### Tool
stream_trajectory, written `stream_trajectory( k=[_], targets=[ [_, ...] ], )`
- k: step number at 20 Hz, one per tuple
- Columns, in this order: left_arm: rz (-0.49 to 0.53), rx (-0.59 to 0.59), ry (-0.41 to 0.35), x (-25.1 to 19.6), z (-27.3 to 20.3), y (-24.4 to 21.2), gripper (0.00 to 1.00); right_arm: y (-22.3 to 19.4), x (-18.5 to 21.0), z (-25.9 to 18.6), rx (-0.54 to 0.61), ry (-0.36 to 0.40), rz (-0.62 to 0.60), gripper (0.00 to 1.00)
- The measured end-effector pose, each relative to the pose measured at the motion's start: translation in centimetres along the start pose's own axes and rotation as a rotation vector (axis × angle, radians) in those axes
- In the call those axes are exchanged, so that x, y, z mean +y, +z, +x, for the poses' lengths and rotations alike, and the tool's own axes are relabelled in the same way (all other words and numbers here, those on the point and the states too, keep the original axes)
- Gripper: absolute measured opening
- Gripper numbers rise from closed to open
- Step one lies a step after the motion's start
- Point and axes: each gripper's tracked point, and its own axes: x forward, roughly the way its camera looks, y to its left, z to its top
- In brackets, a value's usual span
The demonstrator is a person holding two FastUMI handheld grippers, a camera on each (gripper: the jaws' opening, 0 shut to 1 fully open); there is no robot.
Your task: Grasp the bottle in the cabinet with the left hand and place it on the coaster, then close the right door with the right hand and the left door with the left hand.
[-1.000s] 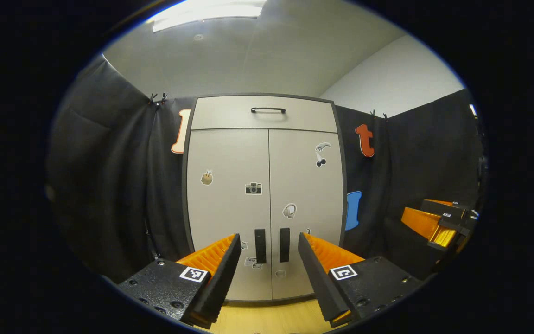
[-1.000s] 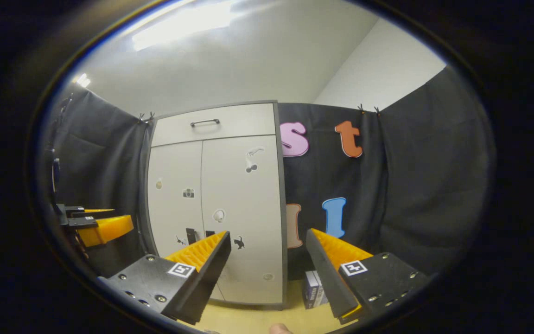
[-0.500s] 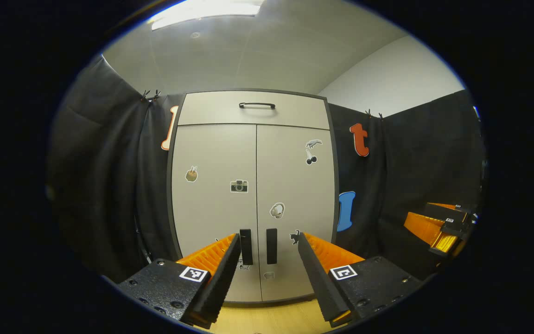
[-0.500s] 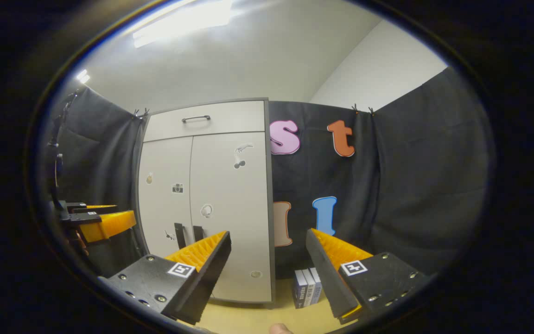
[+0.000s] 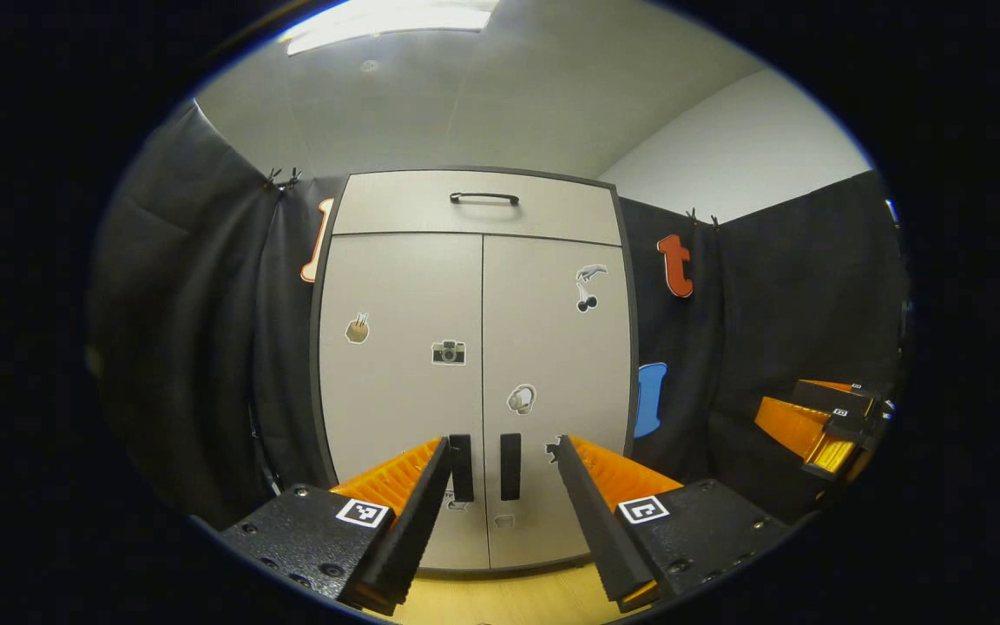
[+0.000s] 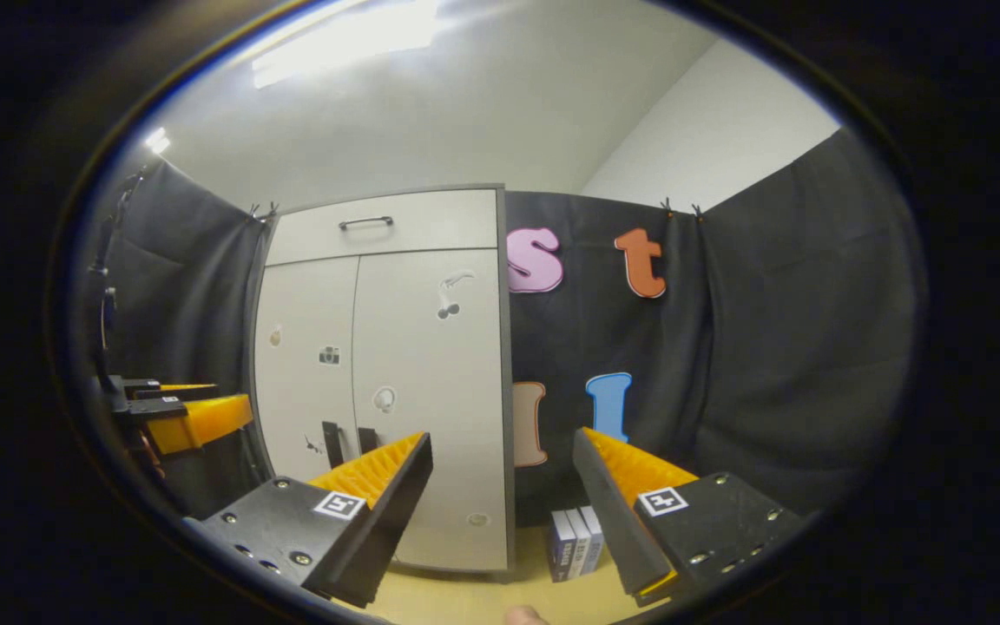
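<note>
Both doors are sitting closed, so the left gripper, fingers apart and empty, is needing to hook the left handle squarely on the cabinet.

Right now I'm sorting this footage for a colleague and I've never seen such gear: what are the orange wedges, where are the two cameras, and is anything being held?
The orange wedges are the fingers of two hand-held grippers; a person carries one in each hand. Each picture comes from a fisheye camera riding on one gripper, looking along its fingers. In the left gripper view, the left gripper is open and empty, facing a grey cabinet whose two doors are closed; it points at the two dark door handles. The other gripper shows at the far right. In the right gripper view, the right gripper is open and empty too, aimed past the cabinet's right edge. On the wooden tabletop beside the cabinet stand some small boxes.
</note>
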Motion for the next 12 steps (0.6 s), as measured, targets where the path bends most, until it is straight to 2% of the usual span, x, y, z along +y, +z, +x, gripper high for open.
stream_trajectory(
  k=[12],
  targets=[
    [-0.012, 0.005, -0.001, 0.62, 0.19, -0.35, 0.81, 0.03, -0.03, 0.31, -0.001, -0.014, 0.0, 0.98]
  ],
)
